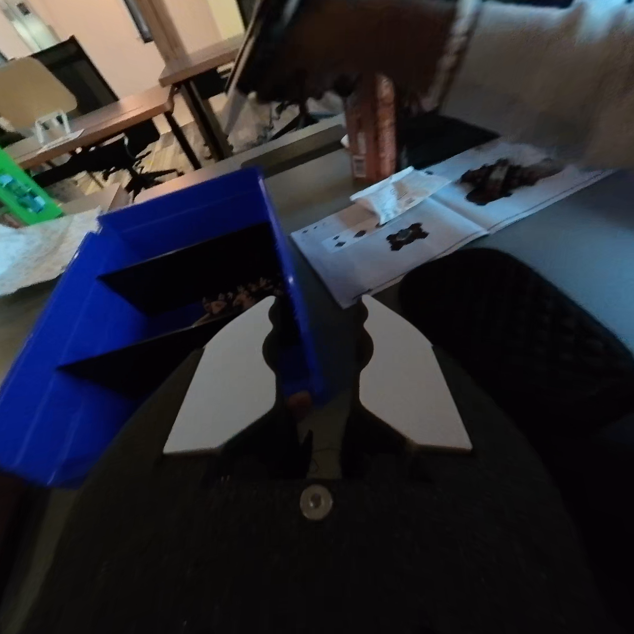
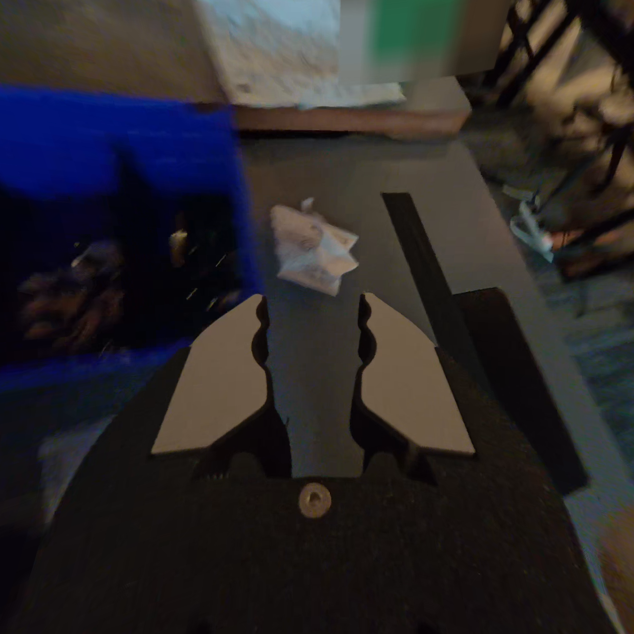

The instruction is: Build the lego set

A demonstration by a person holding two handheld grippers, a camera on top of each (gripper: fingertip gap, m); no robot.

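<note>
The left gripper (image 1: 318, 298) straddles the right-hand wall of a blue plastic bin (image 1: 192, 209) split by black dividers (image 1: 192, 260). Its fingers are apart. The wall lies close against the left finger (image 1: 240, 343), while dark desk (image 1: 549, 219) shows between the wall and the right finger, so the bin is flanked rather than clamped. The bin looks tipped relative to the desk, probably because the camera is tilted, though blur leaves that unsure. Small pale pieces (image 1: 240, 296) lie loose in the compartment nearest the fingers.

The right gripper (image 2: 313, 295) hangs over bare desk just beside the bin's outer wall (image 2: 103, 144). Its fingers are spread wide with nothing between them. A crumpled white scrap of paper (image 2: 314, 250) lies just ahead of the fingertips, in line with the gap. A flat black strip (image 2: 418, 257) lies to the scrap's right, running toward the far edge.

Beyond the bin in the left view, an open white booklet with dark printed figures (image 1: 429, 223) lies flat, as if for reading, with the paper scrap resting on its page. A tall brown carton (image 1: 374, 127) stands upright near the desk's far edge. A white quilted sheet (image 1: 34, 247) and a green box (image 1: 20, 192) sit off toward the left edge.
</note>
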